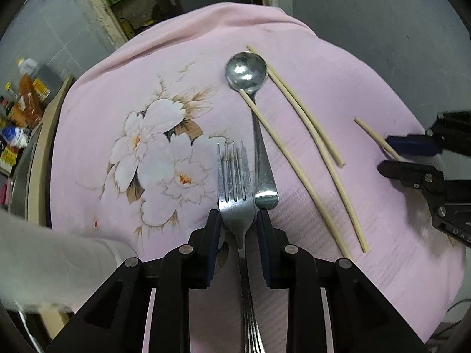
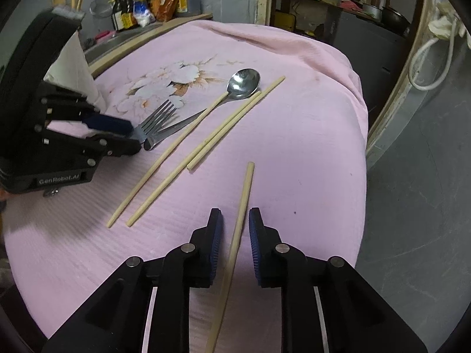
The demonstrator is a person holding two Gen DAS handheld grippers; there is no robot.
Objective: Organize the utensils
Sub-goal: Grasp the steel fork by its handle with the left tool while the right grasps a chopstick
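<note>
A metal fork [image 1: 235, 182] lies on the pink cloth, its neck between the open fingers of my left gripper [image 1: 238, 220]; the pads do not touch it. A metal spoon [image 1: 250, 88] lies just right of the fork, with one chopstick [image 1: 291, 164] across its neck and two more chopsticks [image 1: 321, 147] to its right. A fourth chopstick [image 2: 240, 223] lies between the open fingers of my right gripper [image 2: 235, 220], apart from both pads. In the right wrist view the left gripper [image 2: 132, 136] is at the fork [image 2: 159, 117], beside the spoon [image 2: 241, 83].
The pink flowered cloth [image 2: 294, 153] covers a rounded table whose edge falls off to the right and front. Bottles and packets [image 2: 153, 3] stand on a counter behind it. A white paper-like object [image 2: 76, 67] stands at the left, behind the left gripper.
</note>
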